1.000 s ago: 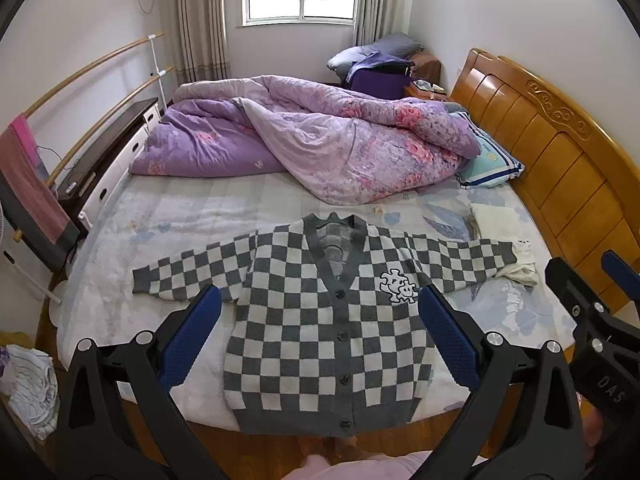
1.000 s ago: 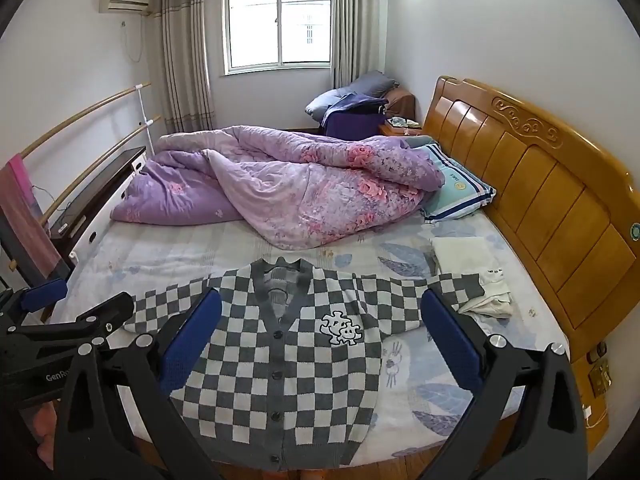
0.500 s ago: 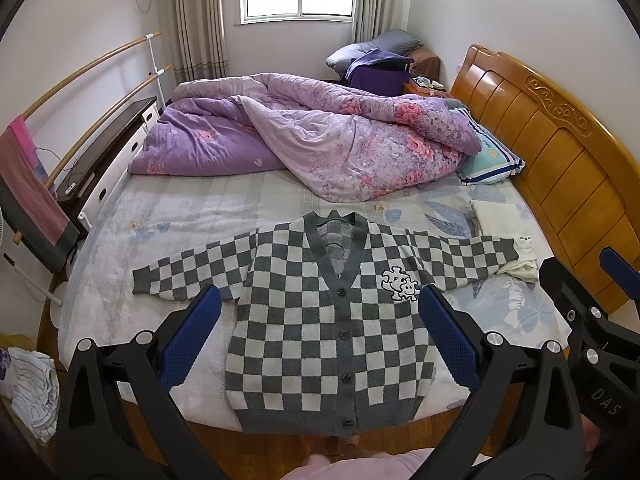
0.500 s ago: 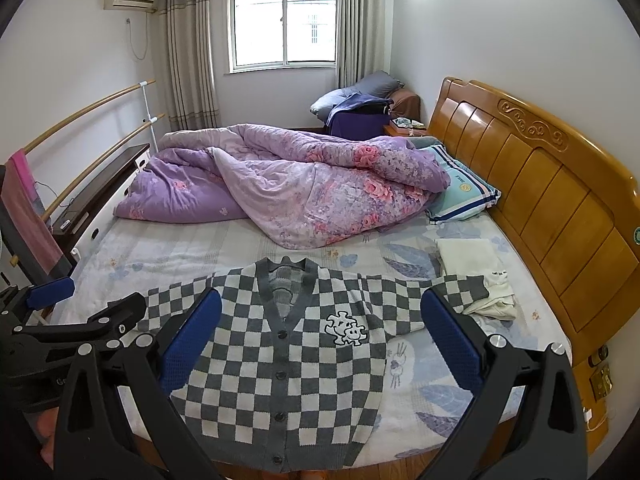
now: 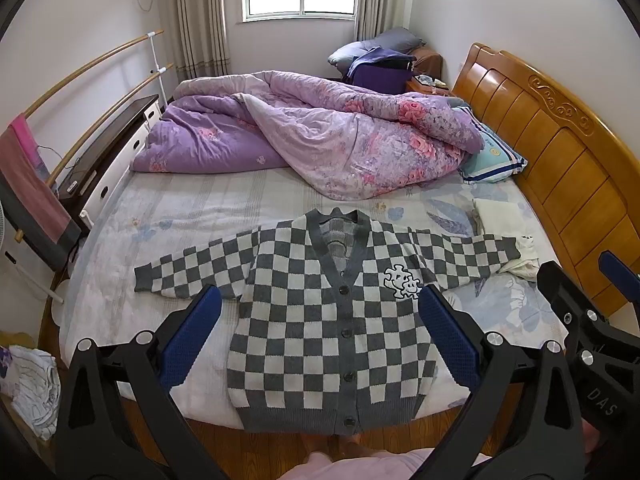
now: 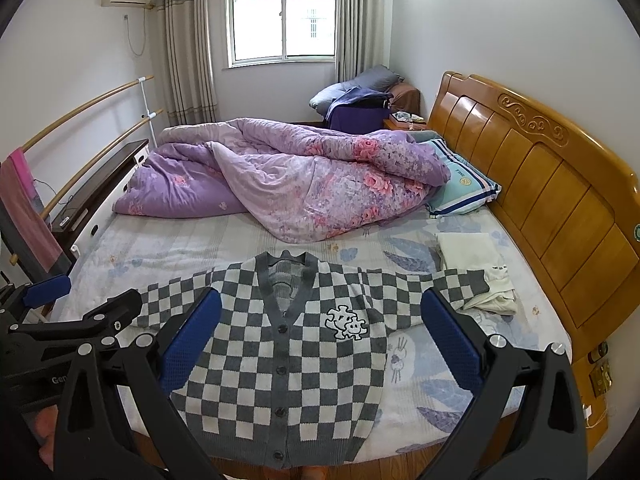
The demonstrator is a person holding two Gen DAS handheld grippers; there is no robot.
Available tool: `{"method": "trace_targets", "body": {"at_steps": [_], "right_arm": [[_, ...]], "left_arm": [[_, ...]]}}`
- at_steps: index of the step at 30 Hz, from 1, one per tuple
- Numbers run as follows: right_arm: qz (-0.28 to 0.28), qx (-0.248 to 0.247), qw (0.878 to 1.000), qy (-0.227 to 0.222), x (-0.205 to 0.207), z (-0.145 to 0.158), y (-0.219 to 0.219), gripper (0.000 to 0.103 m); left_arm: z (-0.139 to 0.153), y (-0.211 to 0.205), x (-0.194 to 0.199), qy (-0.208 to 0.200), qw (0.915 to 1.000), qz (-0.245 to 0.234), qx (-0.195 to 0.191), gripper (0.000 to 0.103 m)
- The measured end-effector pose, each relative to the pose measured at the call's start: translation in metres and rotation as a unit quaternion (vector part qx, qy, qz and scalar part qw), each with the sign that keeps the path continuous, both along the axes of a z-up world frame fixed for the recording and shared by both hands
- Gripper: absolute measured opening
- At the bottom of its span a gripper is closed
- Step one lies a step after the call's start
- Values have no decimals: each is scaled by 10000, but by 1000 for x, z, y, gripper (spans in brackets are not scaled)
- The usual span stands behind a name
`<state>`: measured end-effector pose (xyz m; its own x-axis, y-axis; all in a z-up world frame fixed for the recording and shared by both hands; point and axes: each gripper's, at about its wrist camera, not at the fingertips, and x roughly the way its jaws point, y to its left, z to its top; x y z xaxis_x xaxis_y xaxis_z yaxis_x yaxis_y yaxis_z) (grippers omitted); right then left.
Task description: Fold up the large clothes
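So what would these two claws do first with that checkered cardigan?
Probably lower both toward a sleeve to fold it inward. The cardigan lies flat and buttoned on the bed, sleeves spread wide, and the left gripper and right gripper hover open, holding nothing.

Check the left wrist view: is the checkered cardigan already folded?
No, the checkered cardigan lies flat on the bed, both sleeves spread out.

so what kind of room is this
A bedroom in a home, most likely: a bed with a carved wooden headboard, a rumpled purple floral quilt and a striped pillow. A checkered cardigan lies spread flat on the bedsheet.
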<state>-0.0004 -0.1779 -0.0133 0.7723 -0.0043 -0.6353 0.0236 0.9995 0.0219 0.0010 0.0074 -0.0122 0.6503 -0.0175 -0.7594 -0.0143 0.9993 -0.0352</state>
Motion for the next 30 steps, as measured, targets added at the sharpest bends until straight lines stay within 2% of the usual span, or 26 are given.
{"method": "trace_targets", "body": {"at_steps": [30], "right_arm": [[1,14,10000,39,-2,-4,1,96]], "left_arm": [[0,-2,3,31,10000,-6,32,98]]}}
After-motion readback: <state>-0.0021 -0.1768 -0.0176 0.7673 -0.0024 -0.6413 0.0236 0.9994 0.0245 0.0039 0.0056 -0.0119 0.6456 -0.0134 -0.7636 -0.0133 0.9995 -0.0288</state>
